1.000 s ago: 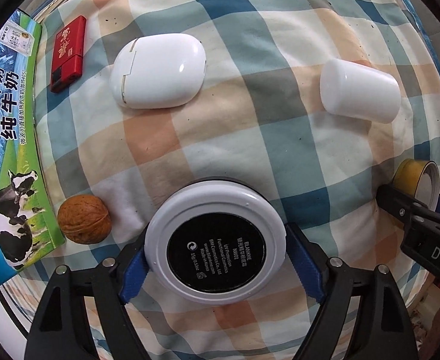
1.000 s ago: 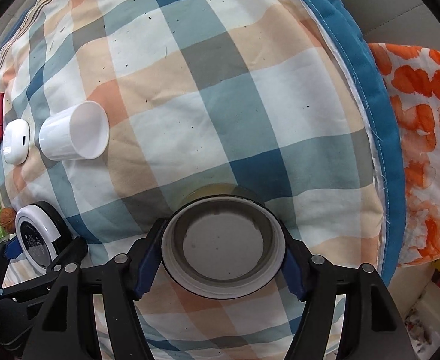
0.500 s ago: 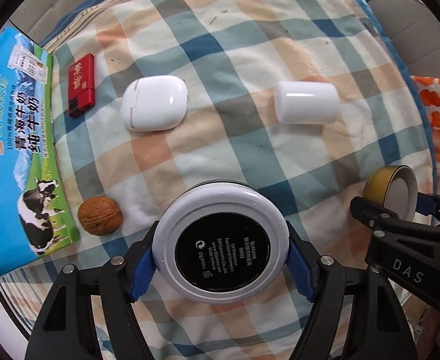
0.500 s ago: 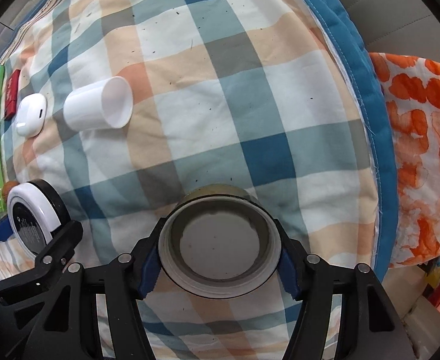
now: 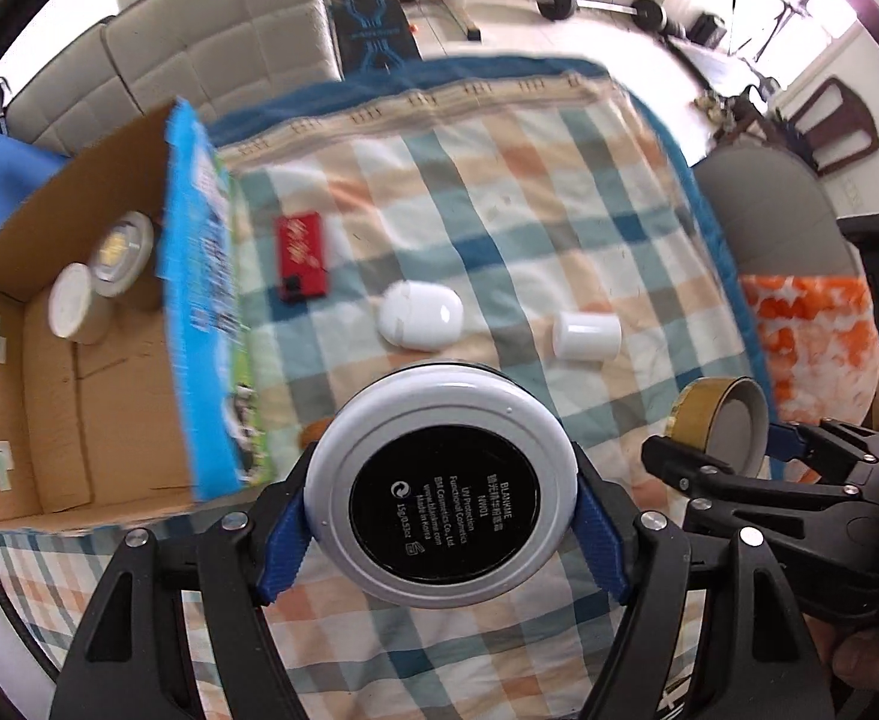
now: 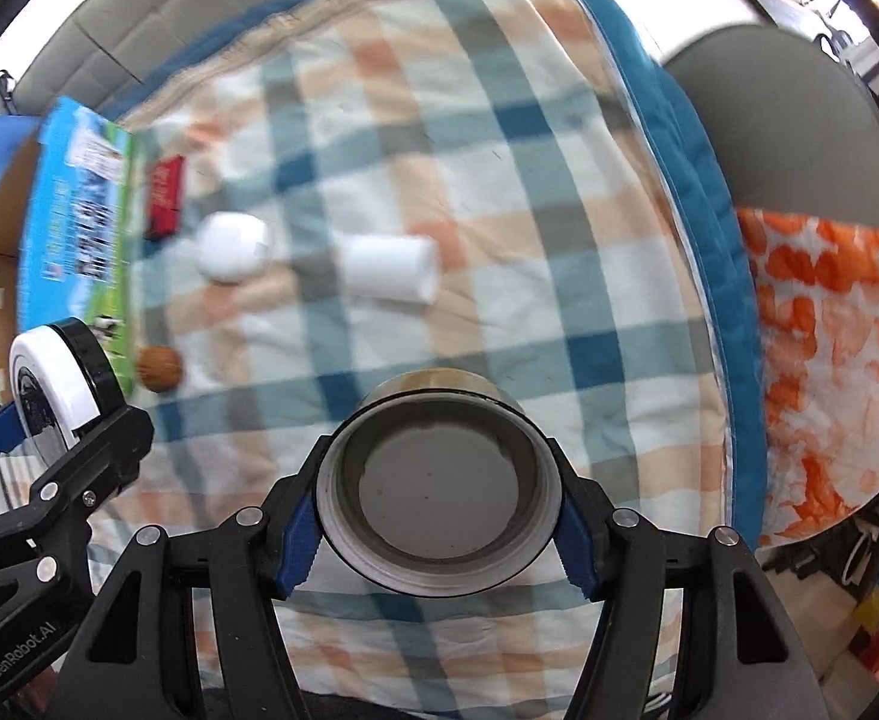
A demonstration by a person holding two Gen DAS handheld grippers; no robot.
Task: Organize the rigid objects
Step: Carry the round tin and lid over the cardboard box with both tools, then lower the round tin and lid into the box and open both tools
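The left gripper [image 5: 442, 513] stands about half open, its blue pads pressed on either side of a round white-and-black compact [image 5: 442, 483] held above the checked cloth [image 5: 499, 192]. The right gripper [image 6: 439, 507] is likewise clamped on a gold-sided tin [image 6: 439, 480], open end toward the camera. Both jaws have just closed onto these things; the cardboard box [image 5: 31, 396] sits to the left of the cloth.

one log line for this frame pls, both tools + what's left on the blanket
left tool: shut on round compact | right tool: shut on tape roll | on blanket: red lighter, white case, white cup, walnut
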